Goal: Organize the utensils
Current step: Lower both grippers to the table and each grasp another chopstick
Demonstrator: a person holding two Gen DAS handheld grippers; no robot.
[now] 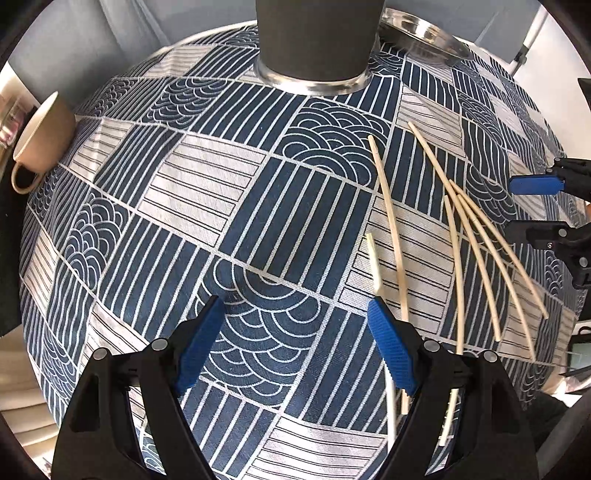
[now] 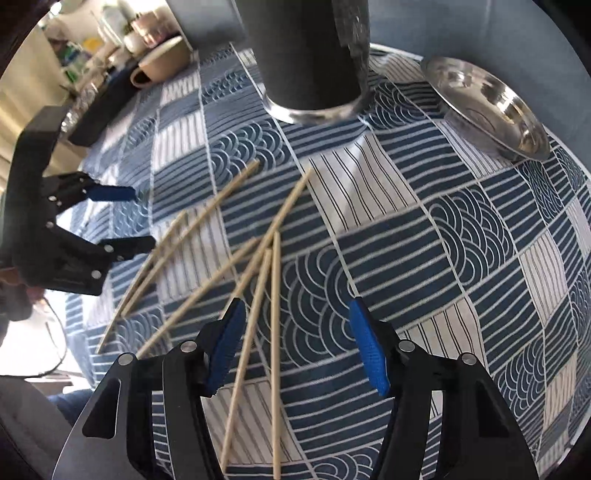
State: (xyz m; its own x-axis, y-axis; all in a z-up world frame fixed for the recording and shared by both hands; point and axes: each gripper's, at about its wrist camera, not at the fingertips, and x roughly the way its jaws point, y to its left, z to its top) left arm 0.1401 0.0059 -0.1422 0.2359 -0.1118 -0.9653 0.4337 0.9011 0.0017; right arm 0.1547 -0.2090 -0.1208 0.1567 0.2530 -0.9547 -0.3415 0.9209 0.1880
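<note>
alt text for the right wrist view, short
The right gripper hangs open over loose wooden chopsticks scattered on a blue-and-white patterned tablecloth, two of them running between its blue pads. Behind stand a dark cylindrical holder, a steel bowl and a beige mug; the left gripper is at left.

Your left claw [image 1: 295, 343] hangs over the table [image 1: 229, 206], which is covered in a blue and white patterned cloth; its blue pads stand wide apart with nothing between them. Pale chopsticks [image 1: 476, 254] lie scattered to its right, one passing just beside the right pad. Your right claw [image 1: 532, 206] enters at the right edge. A dark cylinder [image 1: 314, 40] stands upright at the far side, a steel bowl [image 1: 424, 33] beside it, and a beige mug [image 1: 40, 136] at the left edge.
</note>
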